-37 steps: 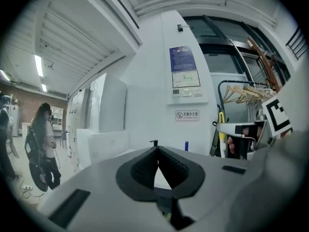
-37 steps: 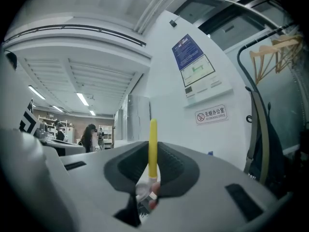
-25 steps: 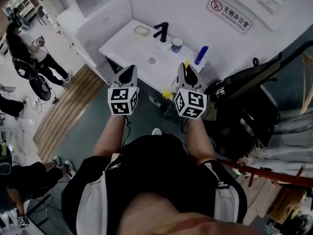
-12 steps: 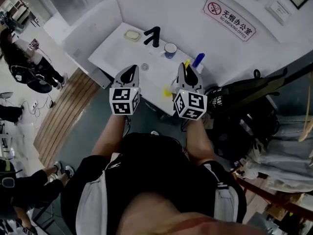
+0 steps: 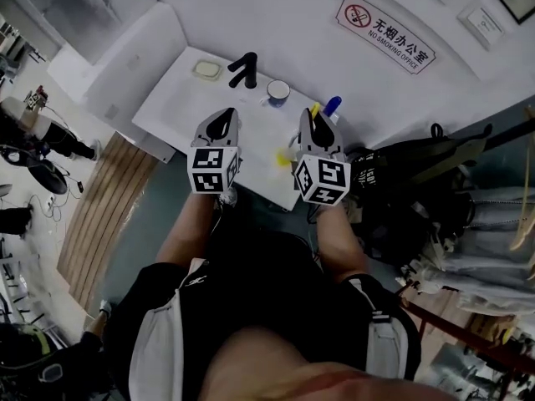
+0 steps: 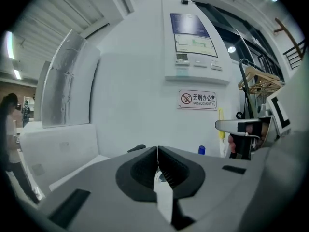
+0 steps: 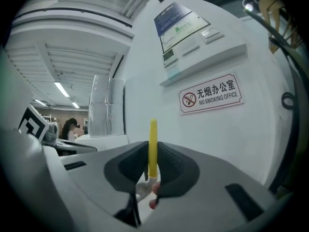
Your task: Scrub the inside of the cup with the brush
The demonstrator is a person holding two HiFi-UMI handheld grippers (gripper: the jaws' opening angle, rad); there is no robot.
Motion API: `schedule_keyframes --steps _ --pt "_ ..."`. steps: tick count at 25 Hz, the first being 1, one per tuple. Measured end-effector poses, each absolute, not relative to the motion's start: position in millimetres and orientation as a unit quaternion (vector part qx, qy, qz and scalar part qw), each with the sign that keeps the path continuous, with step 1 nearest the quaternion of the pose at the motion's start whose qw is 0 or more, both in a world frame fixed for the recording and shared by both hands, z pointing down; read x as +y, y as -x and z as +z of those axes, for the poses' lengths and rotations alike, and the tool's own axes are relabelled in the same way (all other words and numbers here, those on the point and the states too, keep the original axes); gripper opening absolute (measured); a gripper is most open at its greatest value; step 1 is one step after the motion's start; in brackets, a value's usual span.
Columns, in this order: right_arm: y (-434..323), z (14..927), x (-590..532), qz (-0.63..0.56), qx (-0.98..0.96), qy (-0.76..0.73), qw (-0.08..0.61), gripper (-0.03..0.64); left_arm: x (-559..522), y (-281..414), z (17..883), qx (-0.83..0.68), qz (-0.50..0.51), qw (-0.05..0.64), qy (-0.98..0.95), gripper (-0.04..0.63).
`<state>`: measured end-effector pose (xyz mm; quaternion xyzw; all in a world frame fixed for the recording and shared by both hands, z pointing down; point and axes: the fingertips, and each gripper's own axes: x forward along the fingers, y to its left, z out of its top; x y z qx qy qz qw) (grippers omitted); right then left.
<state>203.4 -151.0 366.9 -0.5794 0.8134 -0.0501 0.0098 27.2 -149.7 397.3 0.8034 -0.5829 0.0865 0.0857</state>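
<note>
On the white table [image 5: 180,107] a white cup with a blue band [image 5: 277,93] stands upright beside a black tap [image 5: 242,68]. My right gripper [image 5: 313,122] is shut on a yellow brush handle [image 7: 152,146], whose tip [image 5: 315,109] sticks out past the jaws. My left gripper [image 5: 220,125] is shut, jaws pressed together, nothing held. Both hover side by side over the table's near edge, short of the cup. From the left gripper view the right gripper [image 6: 241,129] with the yellow brush [image 6: 221,124] shows at the right.
A soap dish [image 5: 206,70] lies left of the tap, and a blue bottle [image 5: 332,105] stands right of the cup. The no-smoking sign [image 5: 386,33] hangs on the wall behind. Black bags [image 5: 401,182] crowd the floor at the right, and a white partition [image 5: 125,57] bounds the left.
Both grippers have moved forward together from over the floor to over the table's near edge. The table, cup and tap have come closer. Both grippers stayed shut, the brush still held.
</note>
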Motion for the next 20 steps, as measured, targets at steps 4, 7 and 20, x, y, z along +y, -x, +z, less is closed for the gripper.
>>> schedule_keyframes --steps 4,7,20 --pt "-202.3 370.2 -170.0 -0.049 0.802 0.596 0.006 0.057 -182.7 -32.8 398.3 -0.559 0.089 0.077 -0.821 0.014" --pt "-199.7 370.4 -182.8 -0.047 0.792 0.609 0.003 0.057 -206.5 -38.2 399.4 -0.533 0.097 0.072 -0.837 0.014" --pt "-220.6 386.2 -205.1 -0.070 0.727 0.683 -0.011 0.057 -284.8 -86.4 394.6 -0.428 0.069 0.071 -0.898 0.307"
